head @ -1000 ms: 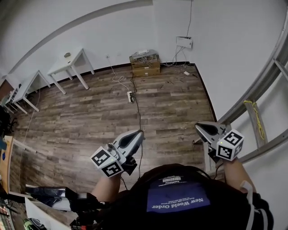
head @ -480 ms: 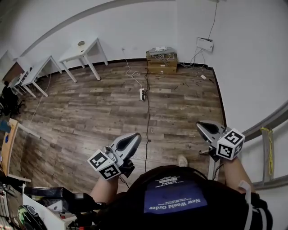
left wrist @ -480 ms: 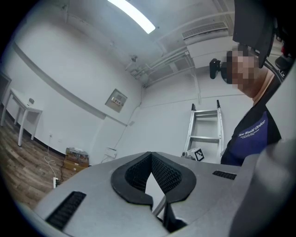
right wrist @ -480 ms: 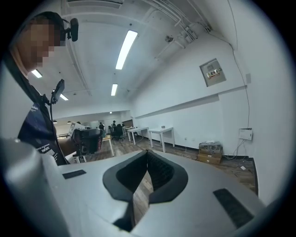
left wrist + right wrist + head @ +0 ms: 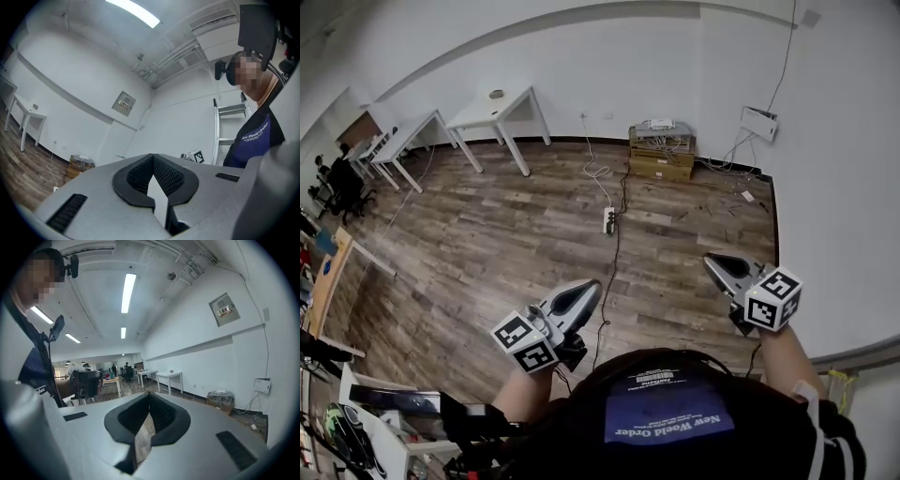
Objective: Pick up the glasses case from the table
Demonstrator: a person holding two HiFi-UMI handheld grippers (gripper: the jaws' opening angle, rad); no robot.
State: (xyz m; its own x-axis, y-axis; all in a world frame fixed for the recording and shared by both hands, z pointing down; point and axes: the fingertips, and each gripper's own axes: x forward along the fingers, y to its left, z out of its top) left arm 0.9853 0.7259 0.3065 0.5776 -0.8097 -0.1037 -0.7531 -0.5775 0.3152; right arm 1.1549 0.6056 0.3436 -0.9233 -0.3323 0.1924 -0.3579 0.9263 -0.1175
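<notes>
No glasses case shows in any view. In the head view my left gripper (image 5: 592, 285) is held in front of the body over the wooden floor, jaws together with nothing between them. My right gripper (image 5: 711, 261) hangs at the same height further right, also shut and empty. In the left gripper view, the left gripper (image 5: 152, 156) has its tips meeting against a white wall. The right gripper (image 5: 149, 394) in its own view points across an open office floor, pads closed on nothing.
White tables (image 5: 497, 108) stand along the far wall. A power strip (image 5: 608, 220) with a trailing cable lies on the floor, and cardboard boxes (image 5: 661, 152) sit by the wall. A cluttered desk (image 5: 384, 439) is at lower left. A ladder (image 5: 229, 126) leans on the wall.
The whole view has swung: tables, boxes and the power strip slid rightward in the head view, and the metal rail at right has nearly left it. Both grippers stayed shut, empty, before the body.
</notes>
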